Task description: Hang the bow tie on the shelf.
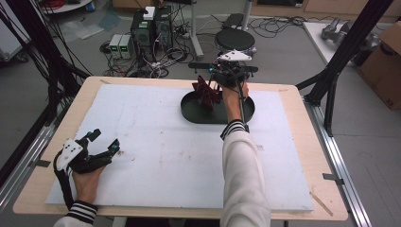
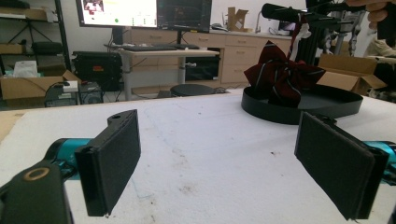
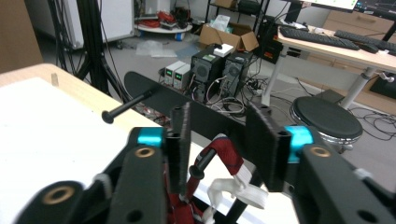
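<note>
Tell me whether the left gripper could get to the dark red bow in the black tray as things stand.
Probably yes. The left gripper sits open at the near left, and the white mat between it and the black tray lies bare. But the right gripper hovers over the bow, crowding it from above.

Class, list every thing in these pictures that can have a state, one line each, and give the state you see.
Left hand-held gripper: open, holding nothing, low over the white board.
Right hand-held gripper: open, raised above the tray.
Dark red bow: bunched, in the black tray, its strap lifted toward the right hand-held gripper.
Black tray: flat on the white board, holding the bow.
White board: lying flat on the table, faintly stained.
</note>
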Motion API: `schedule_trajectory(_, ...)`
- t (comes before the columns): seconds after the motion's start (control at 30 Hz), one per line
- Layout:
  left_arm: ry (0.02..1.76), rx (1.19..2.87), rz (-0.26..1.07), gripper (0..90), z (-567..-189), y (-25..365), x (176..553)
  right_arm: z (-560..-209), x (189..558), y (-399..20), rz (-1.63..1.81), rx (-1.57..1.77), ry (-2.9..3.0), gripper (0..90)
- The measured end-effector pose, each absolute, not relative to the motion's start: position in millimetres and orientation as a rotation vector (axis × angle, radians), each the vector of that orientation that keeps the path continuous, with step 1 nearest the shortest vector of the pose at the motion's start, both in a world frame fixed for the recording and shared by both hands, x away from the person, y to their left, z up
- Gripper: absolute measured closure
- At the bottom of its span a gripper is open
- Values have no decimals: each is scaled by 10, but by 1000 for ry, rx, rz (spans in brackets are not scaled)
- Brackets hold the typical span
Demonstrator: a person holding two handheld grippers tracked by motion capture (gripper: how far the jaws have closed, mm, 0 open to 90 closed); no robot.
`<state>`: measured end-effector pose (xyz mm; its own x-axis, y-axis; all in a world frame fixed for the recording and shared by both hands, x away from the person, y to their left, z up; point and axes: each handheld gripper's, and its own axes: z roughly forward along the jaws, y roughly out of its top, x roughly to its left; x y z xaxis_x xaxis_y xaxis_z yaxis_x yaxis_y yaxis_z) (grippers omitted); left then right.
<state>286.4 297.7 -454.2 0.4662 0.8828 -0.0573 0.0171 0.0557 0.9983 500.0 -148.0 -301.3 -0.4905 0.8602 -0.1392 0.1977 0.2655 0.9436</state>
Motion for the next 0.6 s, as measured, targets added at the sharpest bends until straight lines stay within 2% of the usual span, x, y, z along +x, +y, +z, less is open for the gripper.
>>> schedule_trajectory(0.03, 875, 1363, 803, 149, -4541, 2978, 2863, -3006, 4993, -1478, 1259, 958, 1855, 513)
schedule_trajectory(0.1, 876, 1362, 804, 149, -4541, 2978, 2863, -2991, 4975, -1469, 1271, 960, 1851, 333)
schedule_trajectory(0.23, 877, 1364, 804, 149, -4541, 2980, 2865, -2960, 4887, -1471, 1309, 978, 1836, 126)
schedule_trajectory(0.6, 873, 1364, 810, 149, -4541, 2976, 2860, -2777, 4326, -1744, 1421, 855, 1857, 93)
